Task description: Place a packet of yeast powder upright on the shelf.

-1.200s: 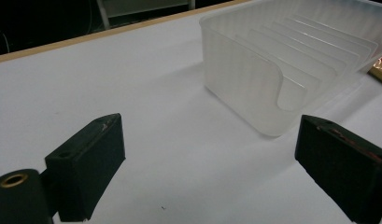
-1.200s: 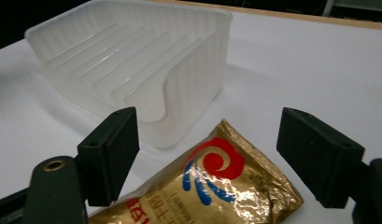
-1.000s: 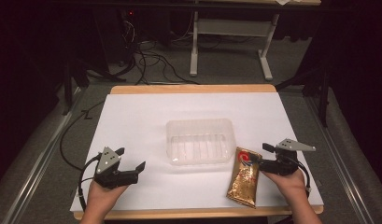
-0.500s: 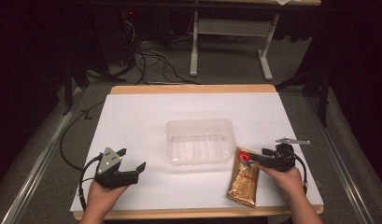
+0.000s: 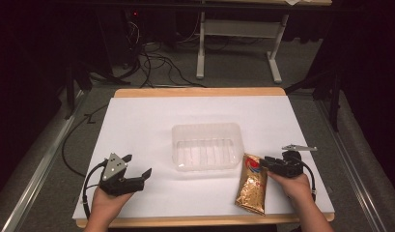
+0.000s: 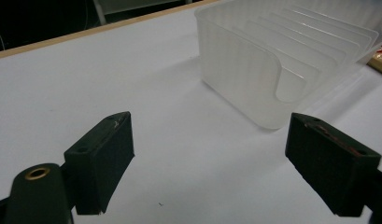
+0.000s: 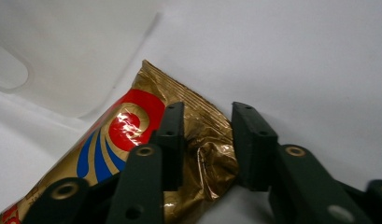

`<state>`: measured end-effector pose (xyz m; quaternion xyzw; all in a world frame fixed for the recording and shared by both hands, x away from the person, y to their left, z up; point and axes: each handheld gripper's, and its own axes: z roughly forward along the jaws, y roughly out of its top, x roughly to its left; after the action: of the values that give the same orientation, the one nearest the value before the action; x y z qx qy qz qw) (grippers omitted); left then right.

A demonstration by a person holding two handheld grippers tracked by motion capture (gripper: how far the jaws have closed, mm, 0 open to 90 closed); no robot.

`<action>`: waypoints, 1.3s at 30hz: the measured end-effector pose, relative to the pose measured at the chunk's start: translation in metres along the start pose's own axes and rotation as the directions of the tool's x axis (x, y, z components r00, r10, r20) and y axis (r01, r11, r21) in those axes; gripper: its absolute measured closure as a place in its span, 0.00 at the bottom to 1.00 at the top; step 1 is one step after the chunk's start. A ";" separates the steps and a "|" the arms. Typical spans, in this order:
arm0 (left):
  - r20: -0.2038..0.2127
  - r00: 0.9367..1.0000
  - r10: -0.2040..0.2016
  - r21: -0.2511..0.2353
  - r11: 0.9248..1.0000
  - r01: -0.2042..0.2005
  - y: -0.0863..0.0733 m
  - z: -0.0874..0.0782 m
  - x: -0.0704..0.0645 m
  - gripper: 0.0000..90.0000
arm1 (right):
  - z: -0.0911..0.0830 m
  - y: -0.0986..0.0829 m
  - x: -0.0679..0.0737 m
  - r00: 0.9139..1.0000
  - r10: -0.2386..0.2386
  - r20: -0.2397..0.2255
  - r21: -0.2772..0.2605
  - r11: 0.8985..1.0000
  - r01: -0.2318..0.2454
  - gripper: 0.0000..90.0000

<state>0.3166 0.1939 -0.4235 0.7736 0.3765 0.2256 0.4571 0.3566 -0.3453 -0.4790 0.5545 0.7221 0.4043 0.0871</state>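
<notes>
One gold snack packet on the white table, right gripper at its top corner.
Packet is crinkled gold foil with a red swirl and blue stripes; lies flat just right of the clear plastic tray, top edge near the tray's corner; right gripper jaws straddle the packet's crumpled upper corner, narrowed on the foil, full clamp unclear; left gripper rests well apart to the left, jaws spread wide, holding nothing.

glossy crinkled foil packet; translucent ribbed plastic tray; matt white table.
</notes>
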 end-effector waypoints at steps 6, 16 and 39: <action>-0.003 1.000 0.009 0.006 1.000 -0.009 0.000 0.001 -0.001 0.18 | 0.002 0.000 0.004 0.999 -0.036 0.000 0.024 0.999 0.036 0.94; -0.001 1.000 0.021 0.017 1.000 -0.021 -0.001 0.002 -0.003 0.19 | -0.005 -0.001 0.002 1.000 -0.008 -0.008 -0.011 1.000 0.008 1.00; 0.020 0.999 0.027 0.018 0.999 -0.027 -0.001 0.003 -0.002 0.22 | -0.010 -0.008 -0.020 0.976 0.175 -0.127 0.018 0.985 -0.174 0.81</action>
<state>0.3169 0.1916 -0.4258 0.7850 0.3634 0.2206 0.4507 0.3521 -0.3677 -0.4843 0.5891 0.6762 0.4425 0.0027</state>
